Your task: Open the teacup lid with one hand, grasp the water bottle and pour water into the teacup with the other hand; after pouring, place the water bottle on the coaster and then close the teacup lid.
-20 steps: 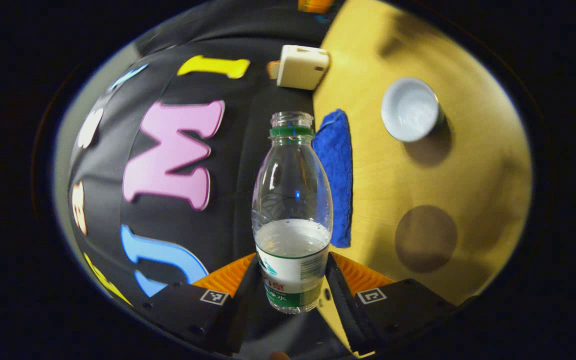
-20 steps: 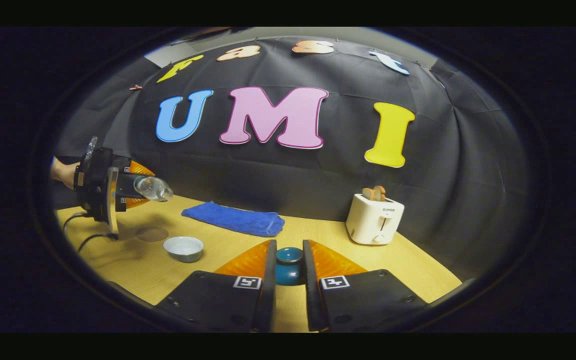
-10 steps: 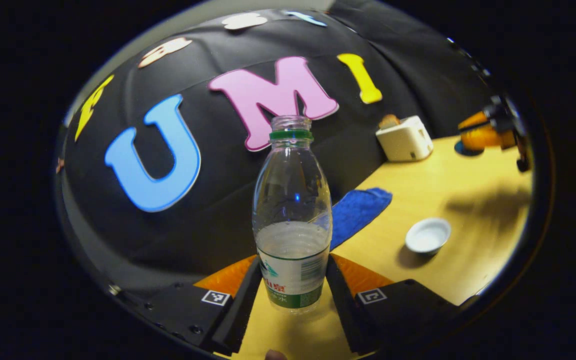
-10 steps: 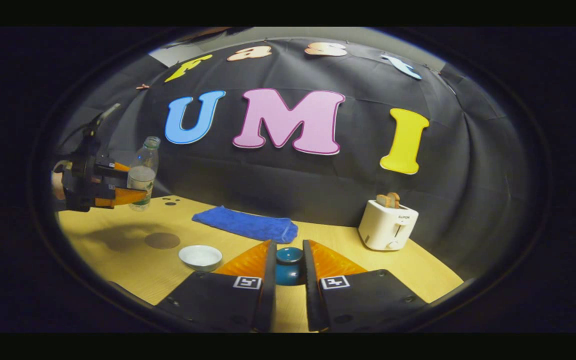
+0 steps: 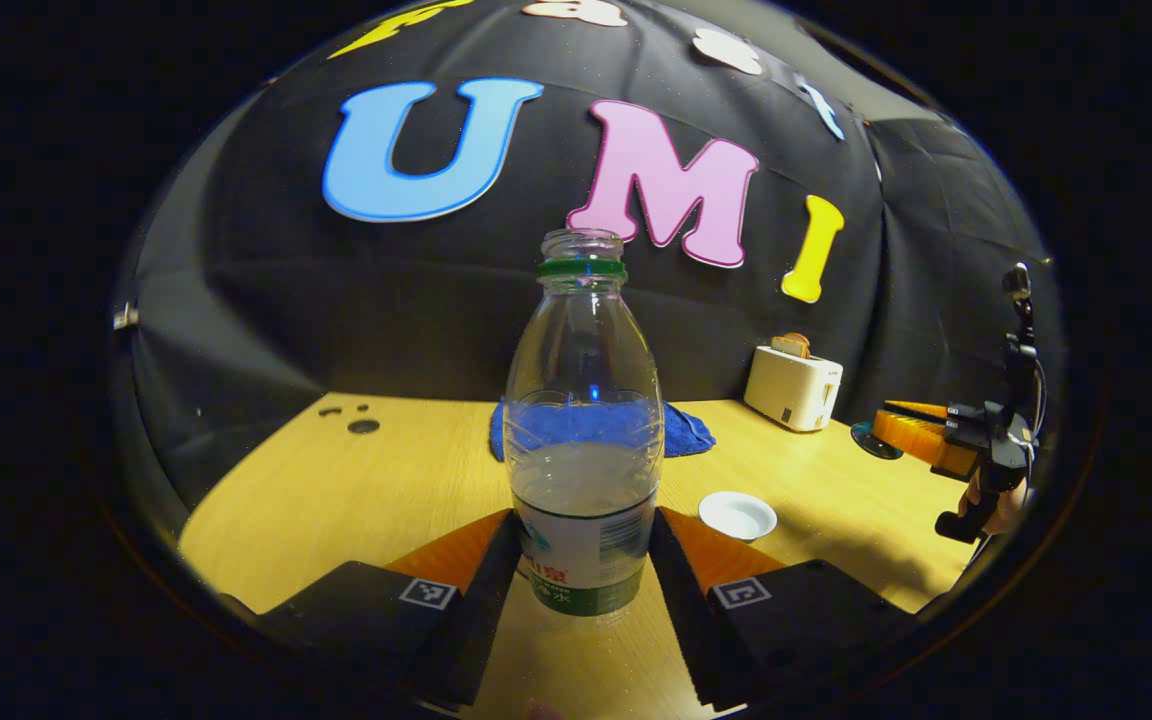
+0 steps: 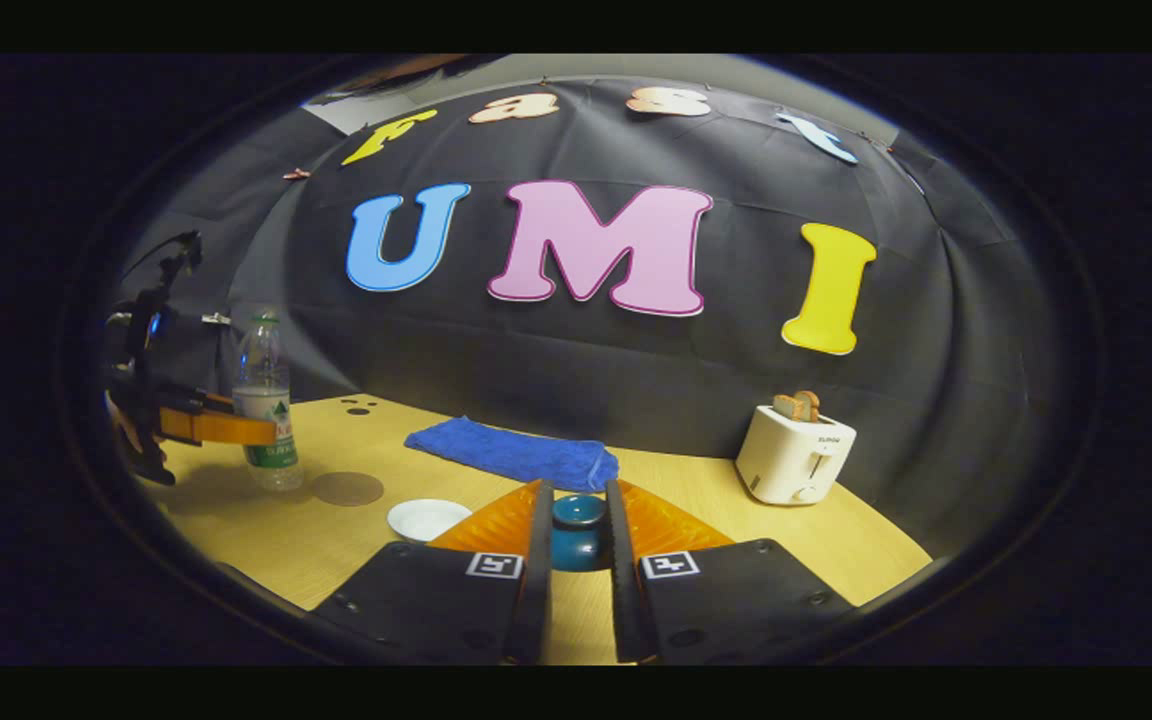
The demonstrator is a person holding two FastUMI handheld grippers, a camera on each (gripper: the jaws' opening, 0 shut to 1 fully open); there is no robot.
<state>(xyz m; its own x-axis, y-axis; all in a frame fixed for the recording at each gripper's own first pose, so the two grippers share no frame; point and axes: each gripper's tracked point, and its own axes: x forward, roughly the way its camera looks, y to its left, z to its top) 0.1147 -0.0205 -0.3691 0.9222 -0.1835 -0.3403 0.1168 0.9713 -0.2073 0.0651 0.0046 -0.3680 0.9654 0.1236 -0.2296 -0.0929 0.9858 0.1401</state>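
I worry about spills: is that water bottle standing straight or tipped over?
Upright. The water bottle stands straight between the left claw's fingers, neck up and uncapped, its water line level, roughly a third full.

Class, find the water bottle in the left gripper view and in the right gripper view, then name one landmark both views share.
Left gripper view: the bottle stands upright at centre, between the left gripper's fingers.
Right gripper view: the bottle is at far left, upright, held by the left gripper, beside the coaster.
Shared landmark: the white toaster at the wall, right of the blue cloth.
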